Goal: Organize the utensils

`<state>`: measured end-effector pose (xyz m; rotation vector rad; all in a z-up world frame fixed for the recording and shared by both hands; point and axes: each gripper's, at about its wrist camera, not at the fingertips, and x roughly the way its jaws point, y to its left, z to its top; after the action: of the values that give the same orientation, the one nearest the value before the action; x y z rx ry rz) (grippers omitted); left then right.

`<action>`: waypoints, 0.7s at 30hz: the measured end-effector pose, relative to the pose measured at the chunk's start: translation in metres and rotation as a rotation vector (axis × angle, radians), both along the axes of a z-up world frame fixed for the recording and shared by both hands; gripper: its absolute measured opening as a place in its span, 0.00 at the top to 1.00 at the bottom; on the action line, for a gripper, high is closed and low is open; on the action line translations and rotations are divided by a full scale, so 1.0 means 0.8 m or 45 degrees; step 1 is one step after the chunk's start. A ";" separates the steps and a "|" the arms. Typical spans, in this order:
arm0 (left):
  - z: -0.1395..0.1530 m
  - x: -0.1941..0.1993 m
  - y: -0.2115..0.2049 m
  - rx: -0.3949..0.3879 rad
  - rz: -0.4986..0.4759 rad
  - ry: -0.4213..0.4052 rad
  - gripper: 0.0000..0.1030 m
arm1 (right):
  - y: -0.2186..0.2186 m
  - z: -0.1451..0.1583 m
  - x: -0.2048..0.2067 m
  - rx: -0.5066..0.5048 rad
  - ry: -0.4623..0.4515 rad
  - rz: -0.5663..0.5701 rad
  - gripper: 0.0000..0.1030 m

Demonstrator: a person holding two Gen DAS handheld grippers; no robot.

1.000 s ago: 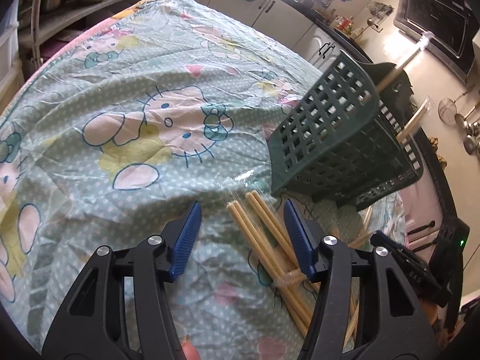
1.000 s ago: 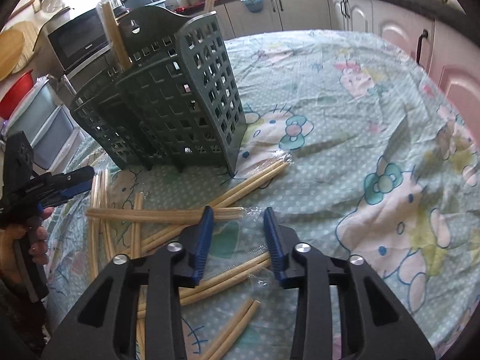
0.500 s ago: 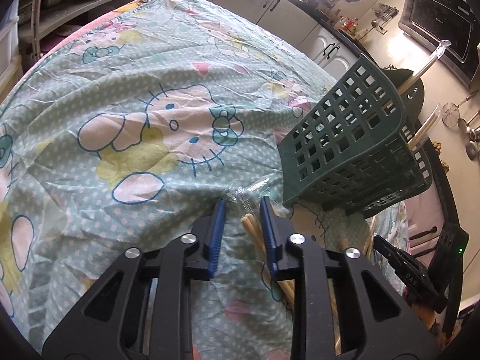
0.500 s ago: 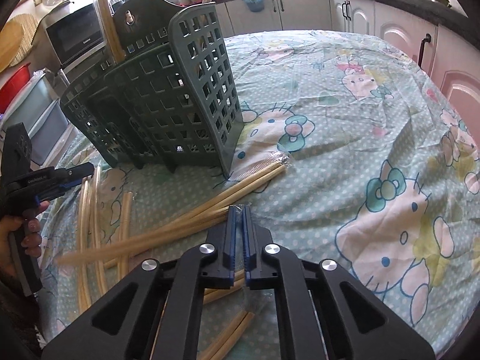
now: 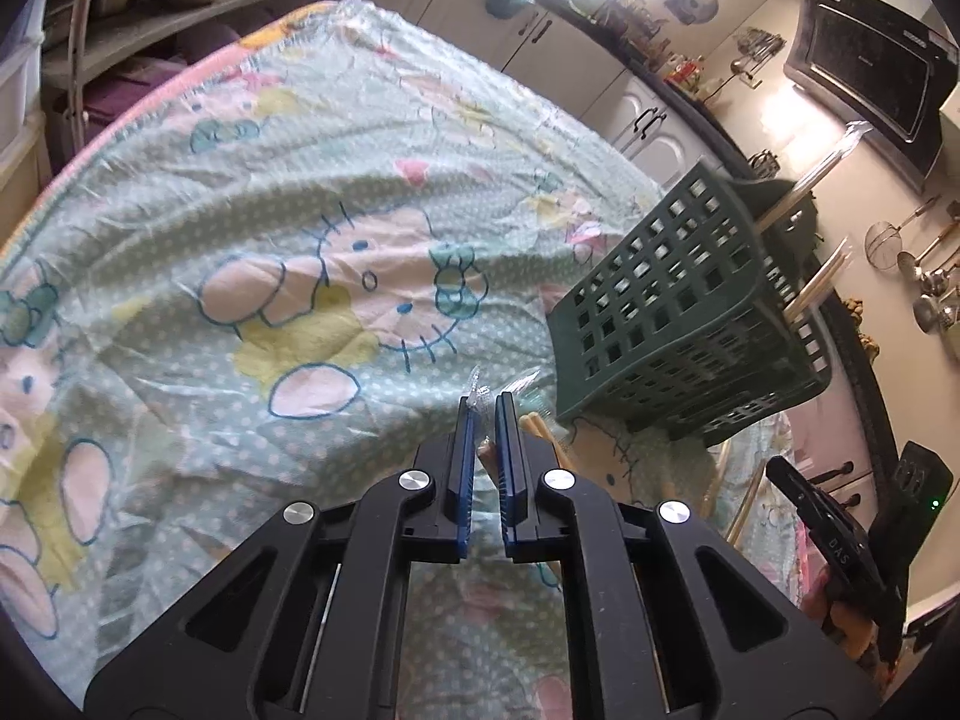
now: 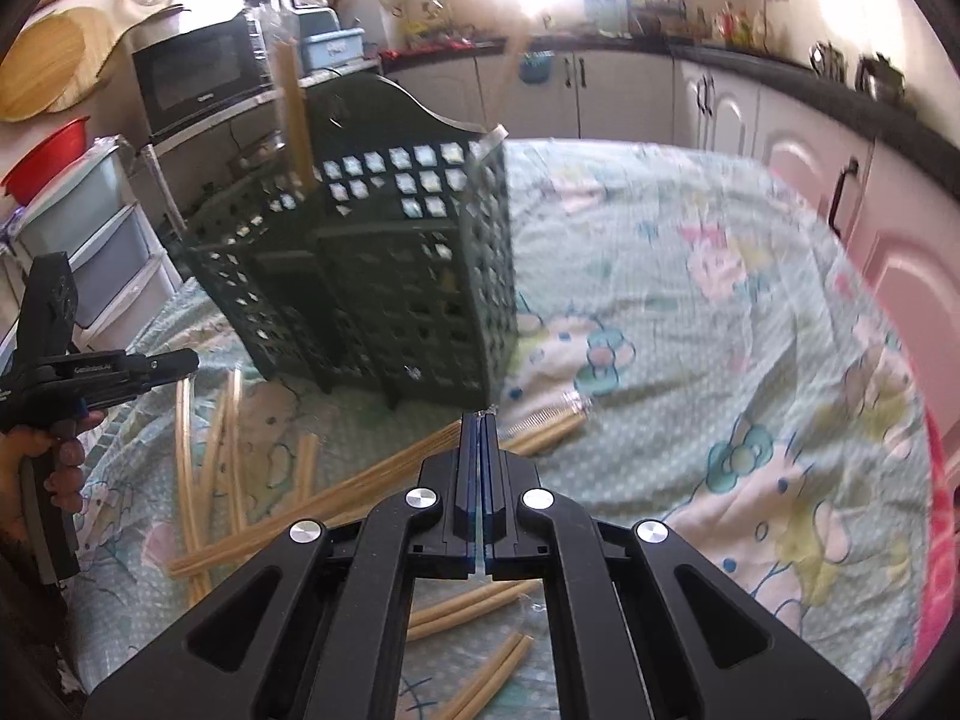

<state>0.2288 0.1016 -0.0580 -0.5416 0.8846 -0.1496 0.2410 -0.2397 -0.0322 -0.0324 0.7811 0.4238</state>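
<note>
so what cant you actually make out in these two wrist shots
- Left wrist view: how many chopsticks the left gripper pinches; its blue pads cover the wrapped pair.
- Right wrist view: what the right gripper grips; only a sliver of clear wrapper shows between the shut pads.
- Right wrist view: the green basket is motion-blurred, its contents unclear.
- Left wrist view: loose chopsticks beside the basket are cut off by the gripper body.

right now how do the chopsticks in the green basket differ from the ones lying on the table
The wrapped pale wooden chopsticks in the dark green plastic lattice basket stand upright, poking above its rim; the wrapped pale chopsticks on the cartoon-print tablecloth lie flat and scattered, some crossing. Few stand; many lie. Both kinds look alike.
</note>
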 end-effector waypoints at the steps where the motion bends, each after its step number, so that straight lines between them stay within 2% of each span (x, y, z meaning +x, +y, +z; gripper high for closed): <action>1: 0.005 -0.003 0.001 0.003 0.001 -0.015 0.97 | 0.003 0.005 -0.003 -0.006 -0.018 0.009 0.99; 9: 0.054 -0.023 -0.001 0.016 -0.013 -0.146 0.97 | 0.025 0.044 -0.028 -0.025 -0.131 0.095 0.99; 21: 0.136 -0.053 -0.034 0.041 -0.116 -0.361 0.98 | 0.062 0.100 -0.069 -0.031 -0.278 0.217 0.99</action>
<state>0.1861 0.0746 0.0507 -0.4372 0.6339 -0.2870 0.1856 -0.1898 0.0477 -0.1665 0.5697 0.5619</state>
